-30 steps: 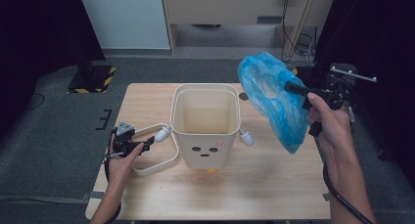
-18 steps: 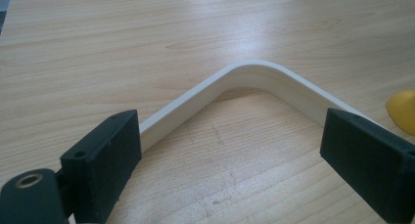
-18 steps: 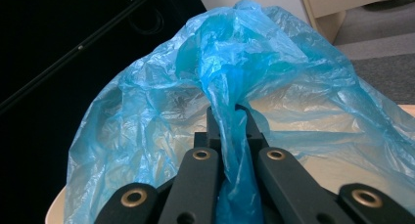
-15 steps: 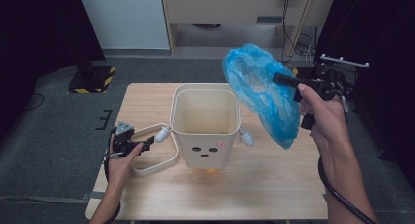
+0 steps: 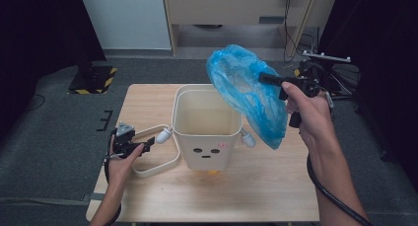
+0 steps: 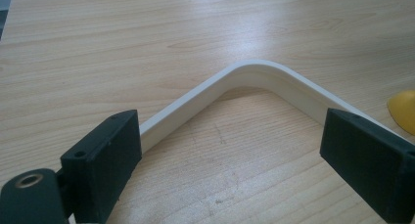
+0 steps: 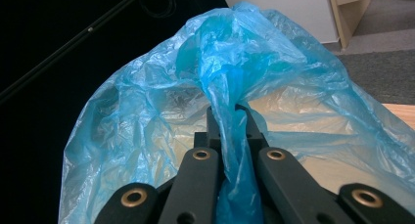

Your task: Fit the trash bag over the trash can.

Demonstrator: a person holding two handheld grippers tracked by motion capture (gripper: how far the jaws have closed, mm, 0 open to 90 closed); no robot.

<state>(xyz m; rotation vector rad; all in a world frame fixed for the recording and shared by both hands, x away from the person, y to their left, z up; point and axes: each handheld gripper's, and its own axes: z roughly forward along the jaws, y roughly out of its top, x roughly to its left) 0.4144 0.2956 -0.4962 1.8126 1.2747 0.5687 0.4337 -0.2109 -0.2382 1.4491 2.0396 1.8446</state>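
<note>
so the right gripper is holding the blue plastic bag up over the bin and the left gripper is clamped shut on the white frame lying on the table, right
Not quite. The left gripper is open: the left gripper view shows its jaws standing wide apart, with the white frame lying on the table between them, unclamped. The rest holds: the right gripper is shut on the blue plastic bag, held above the bin.

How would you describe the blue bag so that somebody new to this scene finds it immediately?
Start at the wooden table and find the cream bin with a small face on its front. Above the bin's right rim hangs the blue plastic bag, pinched by the right tool. It is the one crumpled, translucent blue thing among cream and wood.
</note>
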